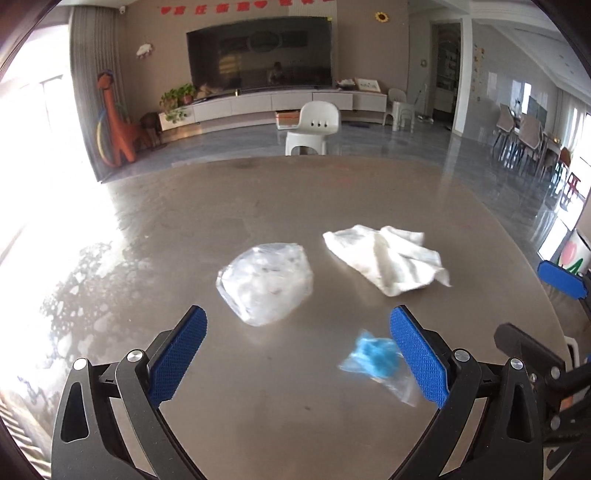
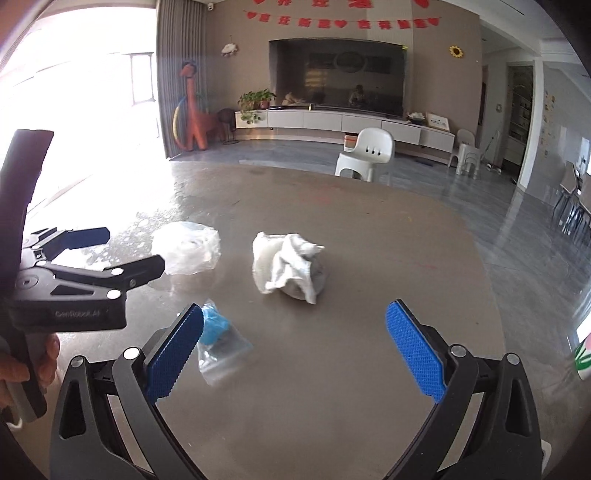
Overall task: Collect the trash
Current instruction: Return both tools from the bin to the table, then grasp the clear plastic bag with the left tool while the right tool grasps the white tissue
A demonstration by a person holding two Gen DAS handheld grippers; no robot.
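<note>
Trash lies loose on the table [image 1: 147, 229]: clear bag [image 1: 266, 282], white tissue [image 1: 388, 260], small blue-filled bag [image 1: 376, 356]. Left gripper [image 1: 297, 354] and right gripper [image 2: 293, 349] both hover spread and empty. Best lower over 1 piece, centre it between the pads, then close gently.

Blue-filled bag [image 1: 376, 360] motion-blurred; wall banner lettering [image 2: 343, 23] unreadable.

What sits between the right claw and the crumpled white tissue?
Nothing visible. Bare tabletop runs from the open right claw to the crumpled white tissue. The small blue-filled plastic bag lies off to the side by one finger, and the clear plastic bag is farther away.
</note>
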